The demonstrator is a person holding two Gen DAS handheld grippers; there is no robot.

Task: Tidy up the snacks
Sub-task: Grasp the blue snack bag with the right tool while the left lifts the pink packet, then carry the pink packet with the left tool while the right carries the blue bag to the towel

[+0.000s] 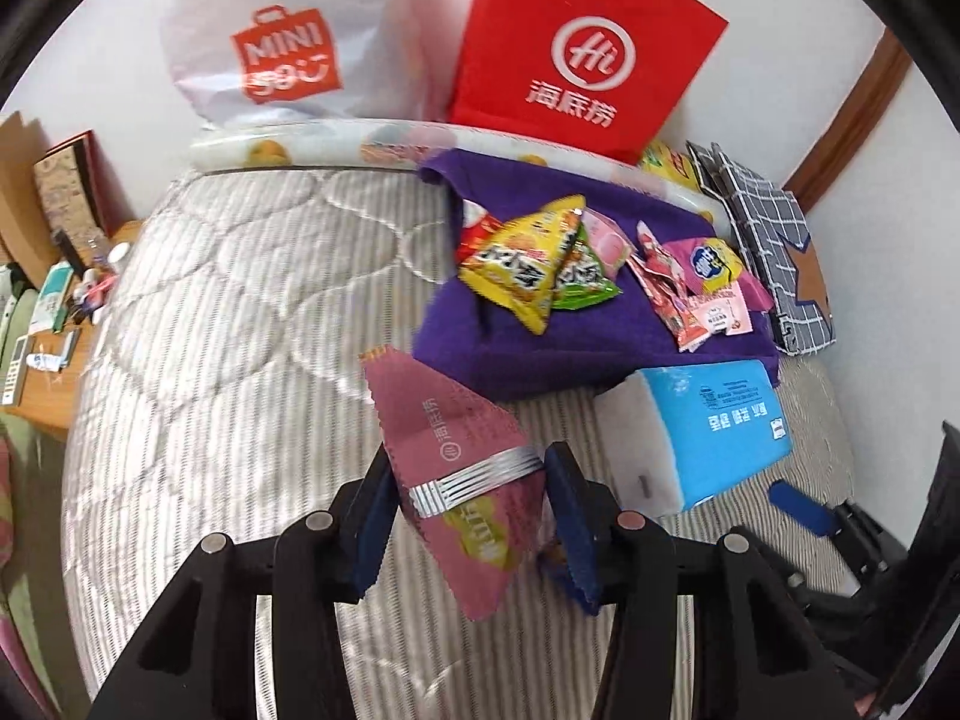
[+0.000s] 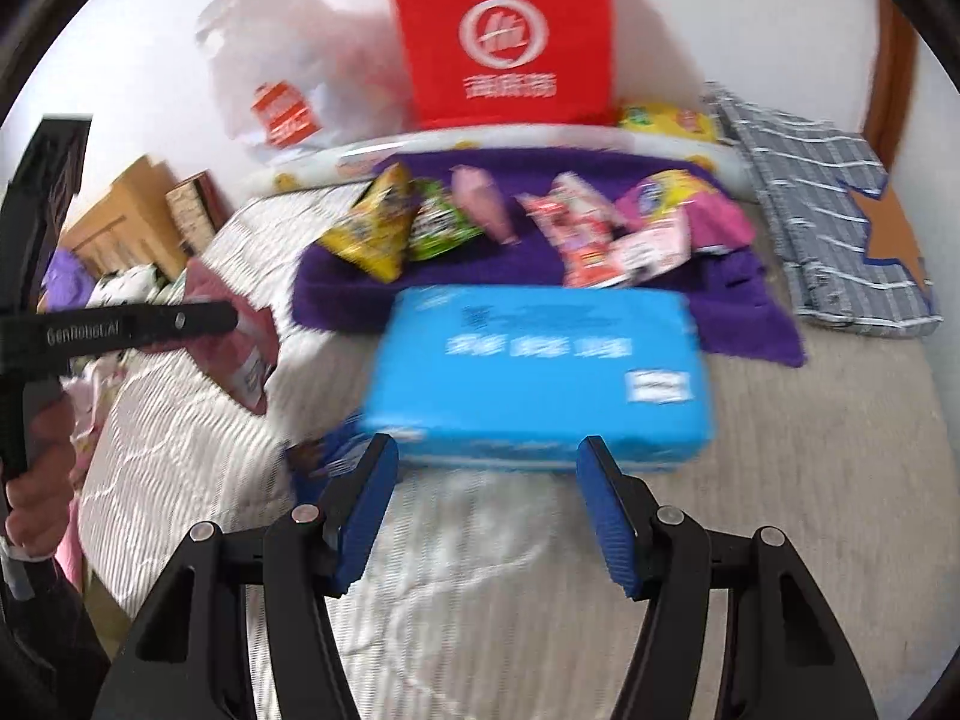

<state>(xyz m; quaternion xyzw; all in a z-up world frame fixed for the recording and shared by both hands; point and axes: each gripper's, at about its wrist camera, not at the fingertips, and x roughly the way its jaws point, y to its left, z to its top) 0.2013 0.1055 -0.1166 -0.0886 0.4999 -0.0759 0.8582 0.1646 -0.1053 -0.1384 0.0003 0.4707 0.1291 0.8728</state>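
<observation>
The left gripper (image 1: 468, 516), black-armed with blue pads, is closed part-way on a dusty-pink foil snack packet with a silver band (image 1: 462, 468), holding it lifted above the striped, quilted white mattress (image 1: 240, 300). The packet hangs tilted between the pads, its sawtooth end pointing up towards the purple towel (image 1: 540, 354) spread at the head of the bed. On that towel lie the other snacks: a yellow triangular pouch (image 1: 516, 264) touching a green one (image 1: 585, 282), and further right a cluster of pink and red sachets (image 1: 690, 294).

The right gripper (image 2: 486, 510) stands about half open with nothing between its pads, poised just before a bright blue plastic-wrapped tissue pack (image 2: 540, 378) that rests on the mattress at the towel's near edge. A hand (image 2: 36, 468) grips the other tool's handle at the left of that view.

Against the wall stand a red paper bag with a white logo (image 1: 576, 60) and a white plastic shopping bag (image 1: 288, 42); a grey checked cloth (image 1: 774, 240) lies at the right.
</observation>
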